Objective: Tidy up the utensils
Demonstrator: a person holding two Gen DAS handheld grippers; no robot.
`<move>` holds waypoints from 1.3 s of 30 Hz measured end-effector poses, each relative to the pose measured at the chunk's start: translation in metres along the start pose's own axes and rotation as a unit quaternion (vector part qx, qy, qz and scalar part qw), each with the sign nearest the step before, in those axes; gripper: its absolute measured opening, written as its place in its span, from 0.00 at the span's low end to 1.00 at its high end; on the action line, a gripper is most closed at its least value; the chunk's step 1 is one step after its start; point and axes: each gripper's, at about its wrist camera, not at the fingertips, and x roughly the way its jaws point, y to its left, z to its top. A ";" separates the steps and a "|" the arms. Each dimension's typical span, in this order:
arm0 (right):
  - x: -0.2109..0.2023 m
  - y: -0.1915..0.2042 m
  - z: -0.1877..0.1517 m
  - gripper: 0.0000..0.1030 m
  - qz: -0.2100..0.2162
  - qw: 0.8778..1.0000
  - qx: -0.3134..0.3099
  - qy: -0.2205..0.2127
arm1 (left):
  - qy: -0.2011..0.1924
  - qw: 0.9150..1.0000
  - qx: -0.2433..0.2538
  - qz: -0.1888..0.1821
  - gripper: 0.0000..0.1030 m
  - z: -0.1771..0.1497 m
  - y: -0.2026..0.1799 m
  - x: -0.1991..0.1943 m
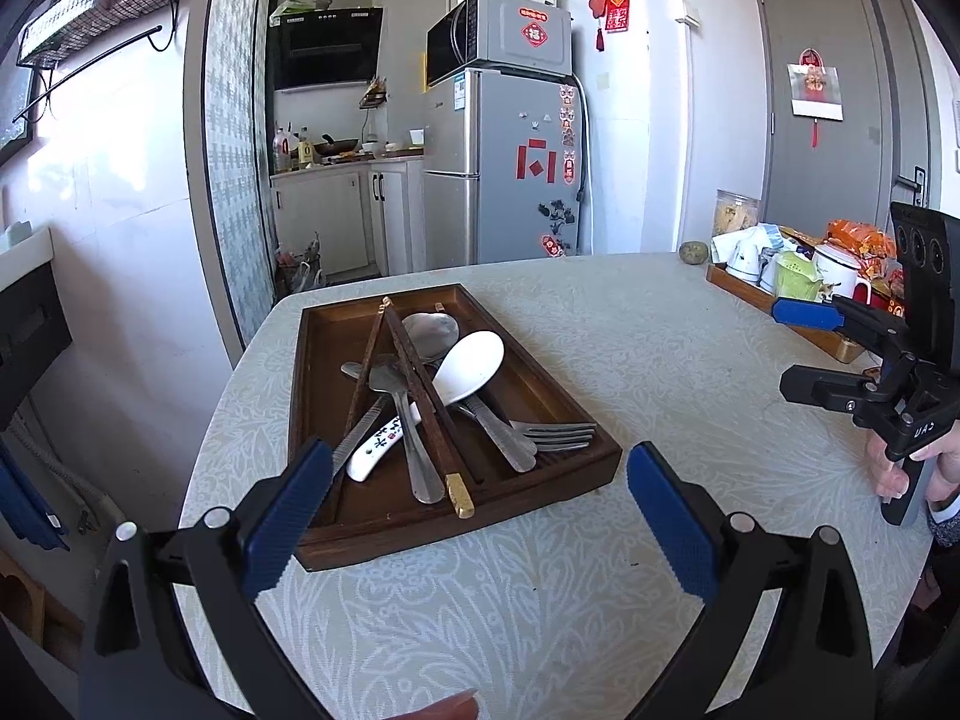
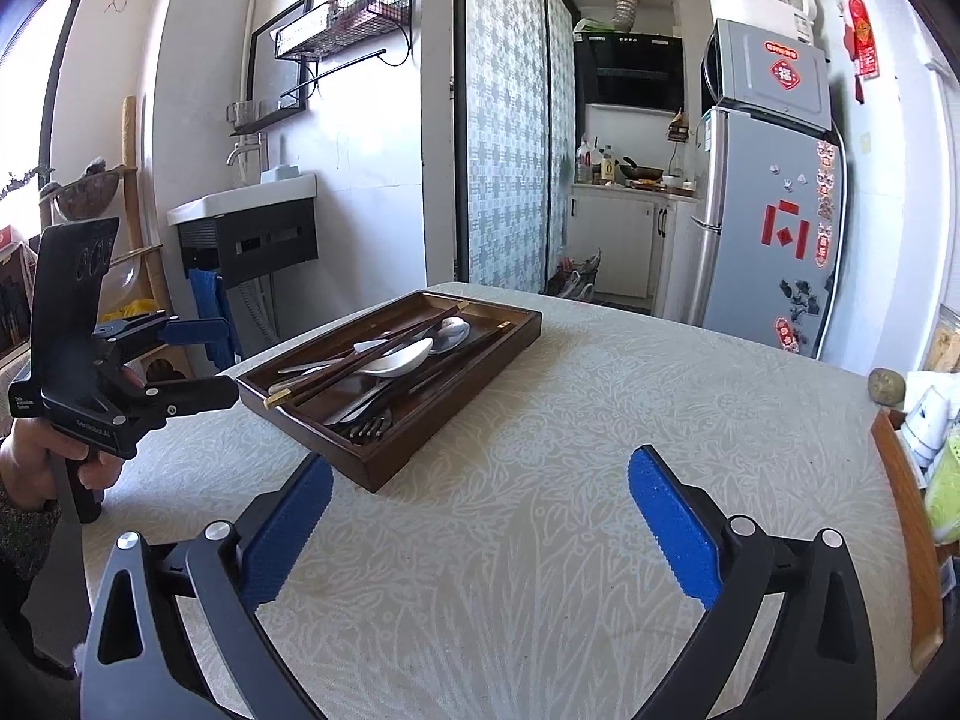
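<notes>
a wooden tray (image 1: 312, 396) is seen at the left of the left wrist view, set on a table (image 1: 660, 360) covered with a pale patterned cloth. a heap of utensils is held in it: a metal spoon (image 1: 414, 438) and dark chopsticks (image 1: 420, 384) with a gold tip are crossed over the middle, a white rice paddle (image 1: 468, 360) is laid over them, and a fork (image 1: 558, 435) is rested by the tray's right wall, tines toward the right. the left gripper (image 1: 480, 516) is held just short of the tray's near edge, its blue pads spread wide with nothing gripped between them. further right, the right gripper (image 1: 804, 348) is seen side-on over bare cloth, well apart from the tray, held by a hand (image 1: 912, 468). in the right wrist view its jaws are spread wide over empty cloth, nothing between them, with the tray up to the left. behind it, a second tray of cups (image 1: 798, 276) is placed at the table's far right.
</notes>
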 end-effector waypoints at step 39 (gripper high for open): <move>-0.023 -0.006 -0.004 0.97 -0.066 0.996 0.013 -0.064 | -0.009 1.000 0.018 0.008 0.97 0.000 -0.008 -0.003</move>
